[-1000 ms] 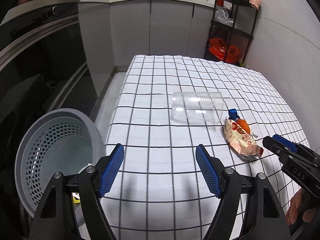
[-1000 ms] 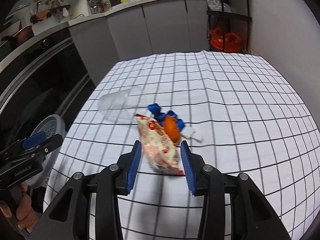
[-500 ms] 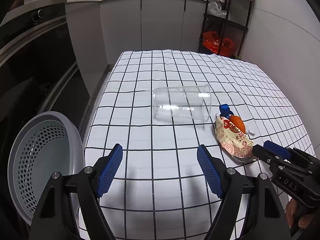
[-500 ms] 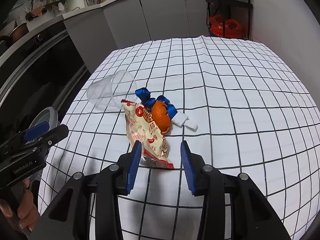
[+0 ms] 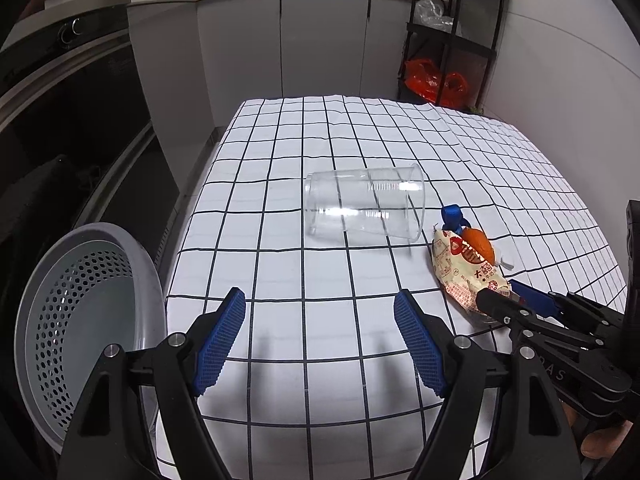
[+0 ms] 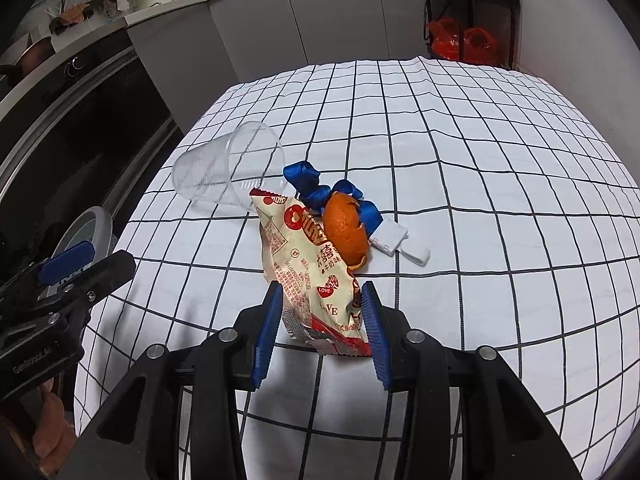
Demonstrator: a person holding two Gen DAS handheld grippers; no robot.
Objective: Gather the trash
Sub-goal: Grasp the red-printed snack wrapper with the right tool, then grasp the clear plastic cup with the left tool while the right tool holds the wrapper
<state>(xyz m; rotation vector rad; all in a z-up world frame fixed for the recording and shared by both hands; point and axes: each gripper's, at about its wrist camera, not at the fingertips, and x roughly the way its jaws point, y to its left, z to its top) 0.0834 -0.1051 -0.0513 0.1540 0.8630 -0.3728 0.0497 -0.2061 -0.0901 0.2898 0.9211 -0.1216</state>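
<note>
1. While the right gripper [image 6: 322, 328] reaches over the near edge of the table [image 6: 480, 160], its blue pads sit on either side of the snack wrapper [image 6: 308, 272], one at each side of the packet's near end; the jaws are only partly closed and whether the pads already press the foil cannot be told
2. The snack wrapper lies flat on the checked cloth, its far end next to the clear plastic cup [image 6: 228, 172]
3. An orange peel [image 6: 344, 232] rests against the wrapper's right edge, on top of a blue ribbon [image 6: 312, 192] with a white tag [image 6: 396, 240] at its end
4. The clear plastic cup lies on its side, mouth towards the ribbon, touching or just beside the wrapper's top corner
5. The left gripper [image 5: 320, 340] hovers over the near left part of the table with its jaws spread wide and nothing between them
6. A grey perforated basket [image 5: 80, 320] stands off the table's left edge, just beside the left gripper
7. From the left wrist view, the wrapper [image 5: 464, 272] lies to the right of the cup [image 5: 364, 208], with the right gripper's tip [image 5: 504, 304] at its near end
</note>
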